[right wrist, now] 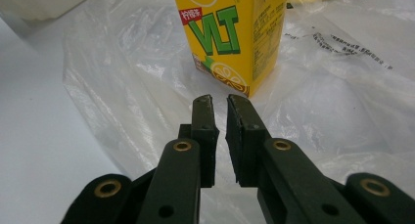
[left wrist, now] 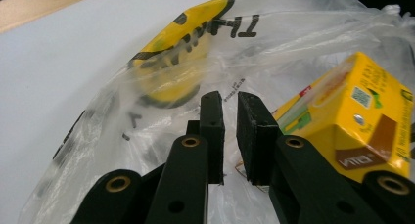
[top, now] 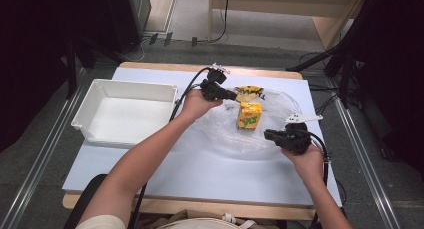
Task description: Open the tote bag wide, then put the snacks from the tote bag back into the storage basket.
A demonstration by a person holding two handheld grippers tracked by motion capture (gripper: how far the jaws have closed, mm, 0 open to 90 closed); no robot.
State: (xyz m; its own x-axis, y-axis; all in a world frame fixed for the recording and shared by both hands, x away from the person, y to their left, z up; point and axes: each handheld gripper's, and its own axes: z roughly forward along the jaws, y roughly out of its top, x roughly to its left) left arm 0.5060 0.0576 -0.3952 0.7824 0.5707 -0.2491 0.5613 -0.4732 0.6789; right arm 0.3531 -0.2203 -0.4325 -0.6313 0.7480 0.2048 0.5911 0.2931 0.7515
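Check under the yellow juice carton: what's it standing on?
The juice carton stands upright on the clear plastic bag, spread over the white table. Whether anything lies beneath its base is hidden by the carton itself.

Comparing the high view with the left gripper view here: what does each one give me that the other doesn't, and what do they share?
High view alone: the white bin at the table's left, both forearms, and the right gripper near the bag's right edge, carton upright between the two grippers.

Left gripper view alone: the left gripper close up, jaws slightly parted with nothing visibly pinched between them, hovering over crinkled film, and the brown print on the carton's end.

Both: the clear plastic bag, the yellow drink carton, and the yellow printed patch on the bag.
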